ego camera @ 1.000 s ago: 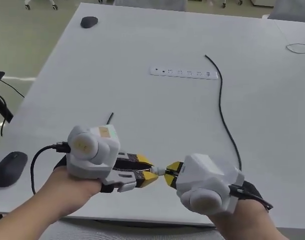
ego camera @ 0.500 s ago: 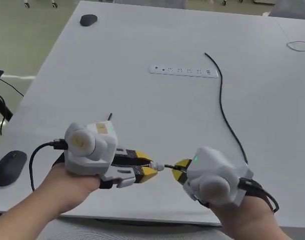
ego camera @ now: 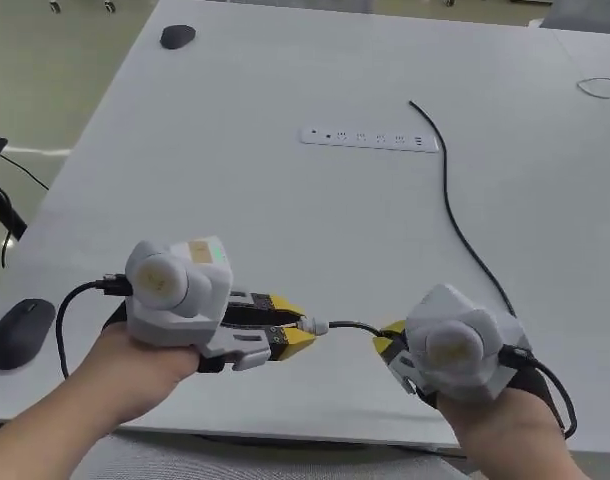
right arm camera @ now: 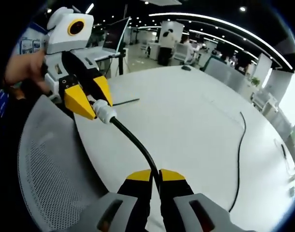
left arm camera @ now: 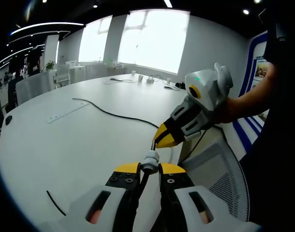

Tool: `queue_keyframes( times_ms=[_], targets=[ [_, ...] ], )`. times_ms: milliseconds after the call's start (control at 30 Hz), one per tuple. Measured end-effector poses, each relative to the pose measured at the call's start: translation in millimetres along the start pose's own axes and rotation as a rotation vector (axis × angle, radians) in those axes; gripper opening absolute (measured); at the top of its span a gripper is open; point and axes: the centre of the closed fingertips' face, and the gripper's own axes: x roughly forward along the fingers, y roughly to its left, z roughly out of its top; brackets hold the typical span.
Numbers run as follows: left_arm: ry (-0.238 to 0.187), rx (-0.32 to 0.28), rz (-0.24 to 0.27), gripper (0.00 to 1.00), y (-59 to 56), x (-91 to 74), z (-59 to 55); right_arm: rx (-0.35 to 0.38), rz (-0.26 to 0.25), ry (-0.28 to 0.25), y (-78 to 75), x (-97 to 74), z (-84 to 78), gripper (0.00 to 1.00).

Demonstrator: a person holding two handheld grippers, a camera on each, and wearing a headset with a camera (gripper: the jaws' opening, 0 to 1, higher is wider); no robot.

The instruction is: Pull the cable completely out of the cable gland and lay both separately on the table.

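Observation:
A white cable gland point(ego camera: 310, 325) is pinched in the yellow tips of my left gripper point(ego camera: 301, 330), which is shut on it just above the table's near edge. A black cable point(ego camera: 350, 327) runs out of the gland to the right into my right gripper point(ego camera: 389, 346), shut on the cable. A short arched span of cable shows between the two grippers. In the left gripper view the gland point(left arm camera: 150, 161) sits between the jaws and the right gripper point(left arm camera: 160, 140) faces it closely. From the right gripper view, the cable point(right arm camera: 135, 144) leads up to the gland point(right arm camera: 104, 111) held by the left gripper point(right arm camera: 95, 109).
A white power strip point(ego camera: 369, 140) lies mid-table with a long black cord point(ego camera: 453, 215) trailing toward the right gripper. One mouse point(ego camera: 21, 333) rests at the near left, another point(ego camera: 178, 37) at the far corner. A mesh chair seat point(right arm camera: 53, 193) is below the table edge.
My right gripper has moved to the right, away from the left one, and more black cable now shows between them. The left gripper has stayed nearly still with the gland.

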Motion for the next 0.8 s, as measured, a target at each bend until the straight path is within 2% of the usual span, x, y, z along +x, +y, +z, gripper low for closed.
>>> queue_keyframes(
  times_ms=[100,233,400,567,800],
  targets=[
    [-0.002,0.002,0.003,0.15,0.2,-1.0,0.2,0.09,0.008,0.005,-2.0,2.4,-6.5,0.0],
    [-0.001,0.007,0.01,0.15,0.9,-2.0,-0.8,0.111,0.01,0.018,-4.6,6.1,-15.3,0.0],
    [-0.001,0.011,0.011,0.15,-0.6,-1.5,-1.2,0.135,0.016,0.02,-2.4,6.9,-18.1,0.0],
    [-0.002,0.01,0.012,0.15,0.0,-3.1,-1.8,0.139,0.022,0.009,0.0,5.2,-16.5,0.0],
    [0.006,0.001,0.009,0.15,1.4,-6.7,-4.4,0.084,0.026,-0.006,2.9,1.8,-13.1,0.0]
  ],
)
